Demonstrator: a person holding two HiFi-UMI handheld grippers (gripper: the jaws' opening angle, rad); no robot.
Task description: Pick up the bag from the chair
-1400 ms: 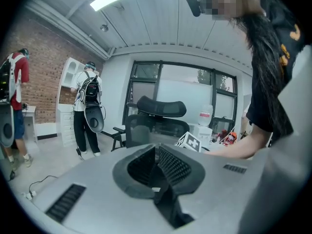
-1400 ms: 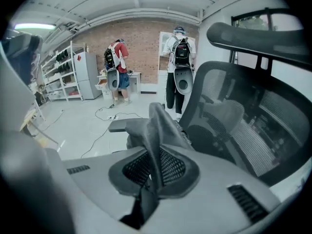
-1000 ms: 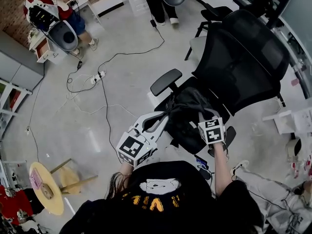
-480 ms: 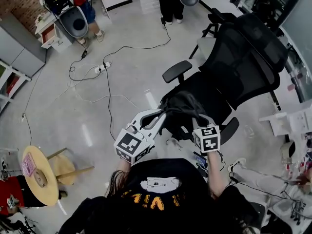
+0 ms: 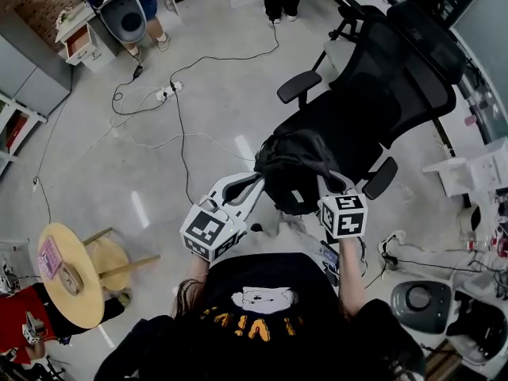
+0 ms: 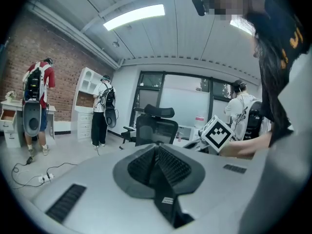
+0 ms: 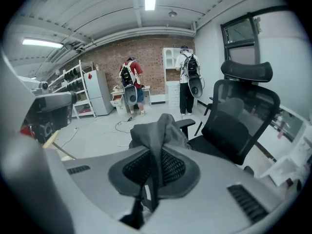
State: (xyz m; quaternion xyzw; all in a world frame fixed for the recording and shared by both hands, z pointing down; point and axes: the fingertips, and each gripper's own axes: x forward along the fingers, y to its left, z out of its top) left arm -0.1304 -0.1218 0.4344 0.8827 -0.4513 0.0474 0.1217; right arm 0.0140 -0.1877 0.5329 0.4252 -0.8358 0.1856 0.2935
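Head view. Shows a black bag (image 5: 292, 169) slung between the left gripper (image 5: 255, 182) and the right gripper (image 5: 326, 182), just before the front edge of the chair (image 5: 397, 70) seat. Looks lifted off the seat, over the floor (image 5: 159, 181). Each gripper at one side of the bag's top, marker cubes toward the person. Farther off on the floor, a cable (image 5: 178, 125); at the lower left, a round yellow stool (image 5: 67, 284).

Left gripper view. Jaws pressed together on a black strap (image 6: 168, 199) of the bag, the strap running down out of the closed pads. Beyond, the chair's headrest and back, upright. To the right, the other gripper's marker cube (image 6: 217, 134) with a hand (image 6: 246, 147) behind it. At the far left, two people (image 6: 38, 106) standing by a brick wall (image 6: 63, 82).

Right gripper view. Jaws shut on another strap (image 7: 152, 174), clamped between the pads. Straight ahead and touching the jaw tips, the bunched grey-black cloth of the bag. To the right of the bag, the chair's seat and mesh back; behind it, an armrest (image 7: 184, 122). In the background, the same two people at the brick wall.
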